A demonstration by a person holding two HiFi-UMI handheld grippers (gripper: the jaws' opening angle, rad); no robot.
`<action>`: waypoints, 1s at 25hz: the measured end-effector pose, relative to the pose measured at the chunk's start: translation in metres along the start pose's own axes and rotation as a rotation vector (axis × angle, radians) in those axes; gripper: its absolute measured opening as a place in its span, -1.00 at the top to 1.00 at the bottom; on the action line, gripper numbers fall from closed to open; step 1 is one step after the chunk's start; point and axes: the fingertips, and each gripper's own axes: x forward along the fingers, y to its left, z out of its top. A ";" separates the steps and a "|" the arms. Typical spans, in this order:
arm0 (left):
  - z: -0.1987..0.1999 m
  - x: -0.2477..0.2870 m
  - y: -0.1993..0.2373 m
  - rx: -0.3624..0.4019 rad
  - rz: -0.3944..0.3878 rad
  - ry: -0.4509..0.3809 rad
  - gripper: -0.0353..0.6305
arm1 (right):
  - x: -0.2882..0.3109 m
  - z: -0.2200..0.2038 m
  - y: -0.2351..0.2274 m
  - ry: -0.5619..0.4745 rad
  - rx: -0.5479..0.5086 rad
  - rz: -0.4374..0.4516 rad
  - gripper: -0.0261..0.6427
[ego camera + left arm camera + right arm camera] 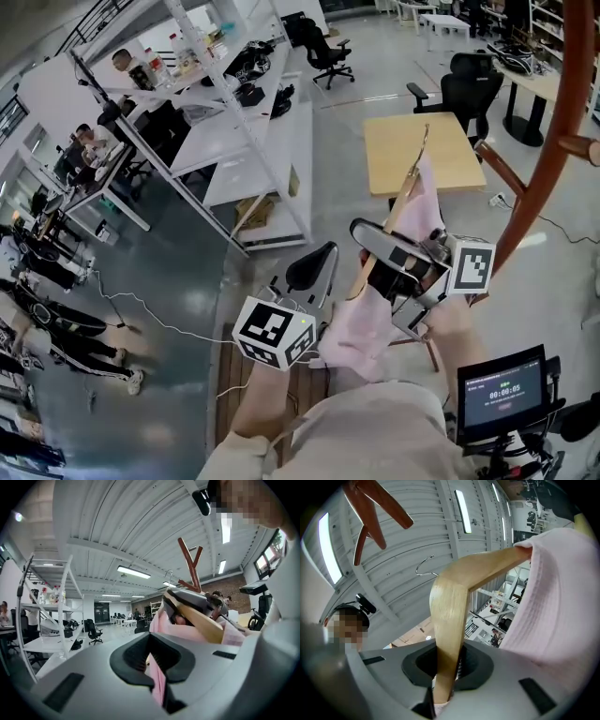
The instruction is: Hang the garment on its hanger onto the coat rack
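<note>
1. Jaws of the right gripper (445, 686) are clenched on one wooden arm of the hanger (450, 597). Jaws of the left gripper (159, 677) are pinched on a fold of the pink garment (158, 688).
2. Location of load: the garment is draped on the hanger and held up in the air between both grippers, just beside the coat rack (544, 159) and not yet on it. The hanger is steeply tilted in the head view.
3. Risk, pivot: the grip sits on one arm only, off-centre. The hanger could swing in the jaws as it is raised, and the hook (425, 566) would turn away from the pegs (375, 508).
4. Risk, miss: the hook is thin wire and well apart from the pegs. A poorly lined-up approach could slide it past a peg or seat it only on the tip.
5. Risk, slip-off: the left gripper holds fabric only. If the two grippers move apart, the cloth could be dragged off the tilted hanger arm.
6. Risk, early release: opening either gripper before the hook bears weight would likely drop the load.
7. Not visible: the hanger's other arm lies under the cloth. The rack's top and base are cut off in the head view.
8. Hard to make out: the hook in the head view, and which way its opening faces.
</note>
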 end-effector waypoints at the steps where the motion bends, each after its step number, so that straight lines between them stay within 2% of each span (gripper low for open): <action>1: 0.006 0.005 -0.003 -0.001 -0.009 -0.003 0.88 | -0.003 0.007 0.002 -0.005 -0.006 -0.010 0.76; 5: 0.032 0.027 -0.018 0.003 -0.048 -0.019 0.88 | -0.014 0.038 0.016 -0.028 -0.021 -0.018 0.76; 9: 0.041 0.040 -0.028 0.007 -0.089 -0.028 0.88 | -0.020 0.052 0.027 -0.056 -0.032 -0.011 0.76; 14: 0.043 0.045 -0.048 0.016 -0.136 -0.030 0.88 | -0.035 0.048 0.033 -0.064 -0.043 -0.034 0.76; 19: 0.046 0.041 -0.069 0.010 -0.162 -0.033 0.88 | -0.043 0.043 0.062 -0.111 -0.033 0.009 0.76; 25: 0.048 0.047 -0.069 0.018 -0.182 -0.043 0.88 | -0.052 0.050 0.055 -0.159 -0.013 0.007 0.76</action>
